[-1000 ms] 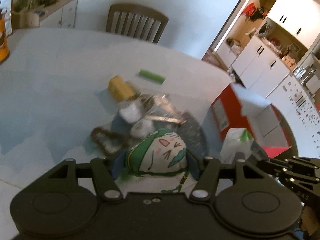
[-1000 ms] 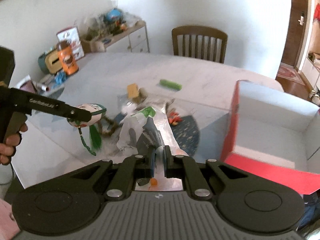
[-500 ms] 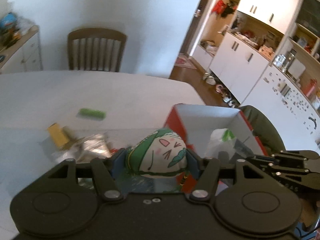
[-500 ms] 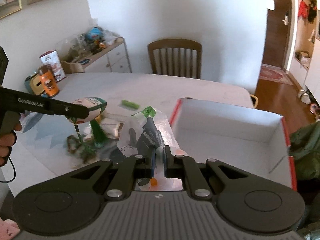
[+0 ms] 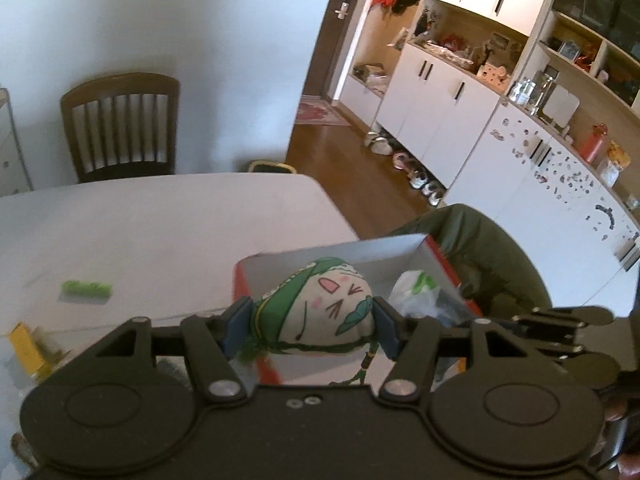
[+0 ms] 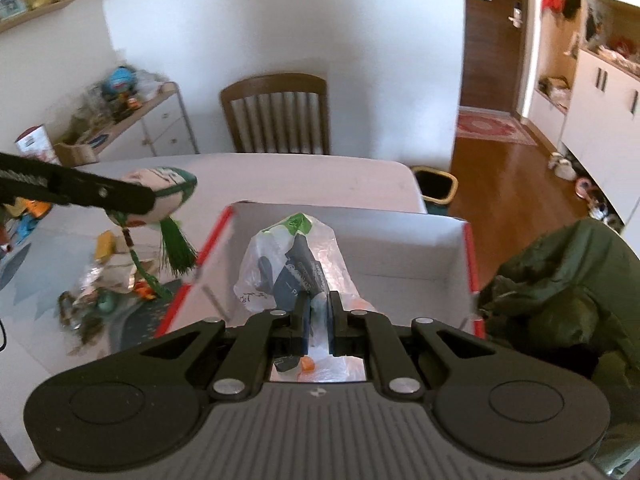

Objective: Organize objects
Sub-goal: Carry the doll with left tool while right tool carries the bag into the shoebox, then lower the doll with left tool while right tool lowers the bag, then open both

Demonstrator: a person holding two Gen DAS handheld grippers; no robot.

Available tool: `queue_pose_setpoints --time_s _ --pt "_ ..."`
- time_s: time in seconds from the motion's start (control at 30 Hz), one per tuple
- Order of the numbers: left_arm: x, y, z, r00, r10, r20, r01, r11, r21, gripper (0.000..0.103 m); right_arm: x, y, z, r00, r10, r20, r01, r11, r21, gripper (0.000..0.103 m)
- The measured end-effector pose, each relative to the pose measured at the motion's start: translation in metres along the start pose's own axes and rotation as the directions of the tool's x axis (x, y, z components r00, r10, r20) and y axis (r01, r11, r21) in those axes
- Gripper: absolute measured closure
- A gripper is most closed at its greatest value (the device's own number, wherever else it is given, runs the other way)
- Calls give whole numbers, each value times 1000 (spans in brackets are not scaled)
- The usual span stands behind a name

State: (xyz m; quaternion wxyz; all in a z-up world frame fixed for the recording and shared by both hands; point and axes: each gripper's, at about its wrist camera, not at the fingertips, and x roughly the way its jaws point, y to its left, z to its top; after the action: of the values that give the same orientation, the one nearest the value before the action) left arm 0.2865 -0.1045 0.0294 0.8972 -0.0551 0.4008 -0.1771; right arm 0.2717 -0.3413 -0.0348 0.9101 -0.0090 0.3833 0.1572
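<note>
My left gripper [image 5: 310,330] is shut on a cream and green stuffed sachet [image 5: 320,314] with a drawn cat face and a green tassel [image 6: 176,250]. It hangs over the left edge of a red box with a white inside [image 6: 400,248]. My right gripper [image 6: 318,320] is shut on a clear plastic bag [image 6: 288,264] that holds dark blue items, and it hovers over the box's inside. In the left wrist view the bag [image 5: 416,292] shows inside the box [image 5: 360,252], with the right gripper's body at the far right.
A pile of small items [image 6: 104,280] lies on the white table [image 5: 160,216] left of the box, with a yellow block [image 5: 28,348] and a green bar [image 5: 86,288] apart. A dark green jacket [image 6: 560,292] lies right of the box. A wooden chair [image 6: 276,112] stands behind the table.
Both grippers have swung right, away from the pile and over the red box. The sachet and the plastic bag travelled with them.
</note>
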Motion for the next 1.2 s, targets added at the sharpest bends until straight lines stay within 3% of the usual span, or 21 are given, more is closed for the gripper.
queue_pose_setpoints --time_s 0.33,0.57,0.9,1.2 --pt "69 -27 22 997 -52 -56 53 999 8 40 51 -36 3 994 -76 -77 78 996 33 95" --pt "124 -31 12 990 17 -141 -12 999 41 41 88 -47 2 984 -102 -147 107 994 30 95" --pt "181 -31 -7 960 106 -259 -85 992 93 40 130 -54 2 960 -145 -241 153 988 15 95" --pt "214 -25 -20 919 161 -359 -130 986 109 39 148 -58 -2 948 -138 -286 143 990 -4 95"
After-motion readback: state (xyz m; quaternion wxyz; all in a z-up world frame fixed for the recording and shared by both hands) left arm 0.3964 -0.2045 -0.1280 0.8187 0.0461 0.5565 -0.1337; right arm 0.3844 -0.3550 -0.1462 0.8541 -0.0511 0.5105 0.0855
